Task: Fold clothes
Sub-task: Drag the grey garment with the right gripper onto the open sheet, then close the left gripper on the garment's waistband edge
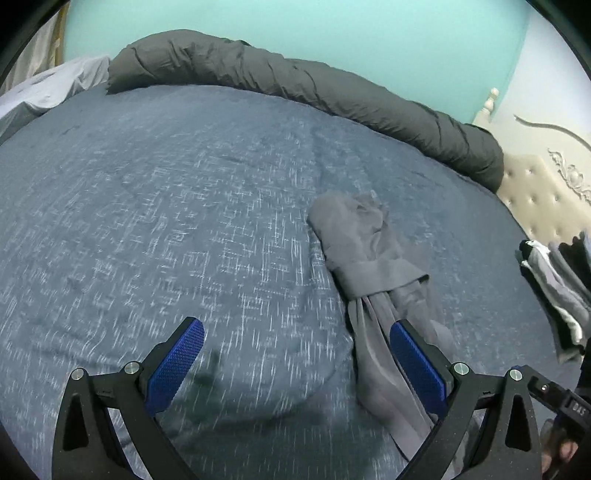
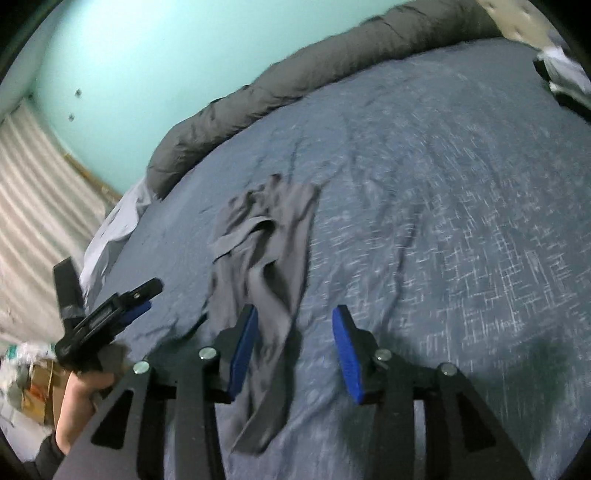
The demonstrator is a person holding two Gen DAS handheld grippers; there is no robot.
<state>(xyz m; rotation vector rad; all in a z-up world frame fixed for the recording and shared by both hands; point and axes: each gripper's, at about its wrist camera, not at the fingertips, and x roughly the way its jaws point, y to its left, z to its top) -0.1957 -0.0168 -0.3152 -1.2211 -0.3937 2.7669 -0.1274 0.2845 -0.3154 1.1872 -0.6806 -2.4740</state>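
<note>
The grey garment point(image 2: 266, 258) lies bunched lengthwise on the bed point(image 2: 443, 221), pile of clothes point(image 1: 561, 295) beside it. Both my left gripper point(image 1: 295, 362) and right gripper point(image 2: 295, 350) gape wide, holding nothing; I'd spread it flat, pinching edges.

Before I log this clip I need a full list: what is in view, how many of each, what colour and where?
grey garment: one, grey, crumpled on the bed, near end by the claws
bed cover: one, blue with white flecks, spread under everything
rolled duvet: one, dark grey, along the bed's far edge
pile of clothes: one, black, white and grey, at the bed's right side
headboard: one, cream, tufted, far right
wall: turquoise, behind the bed
left claw: one, black with blue pads, open, empty
right claw: one, black with blue pads, open over the garment
hand: one, holding the left claw's grip
</note>
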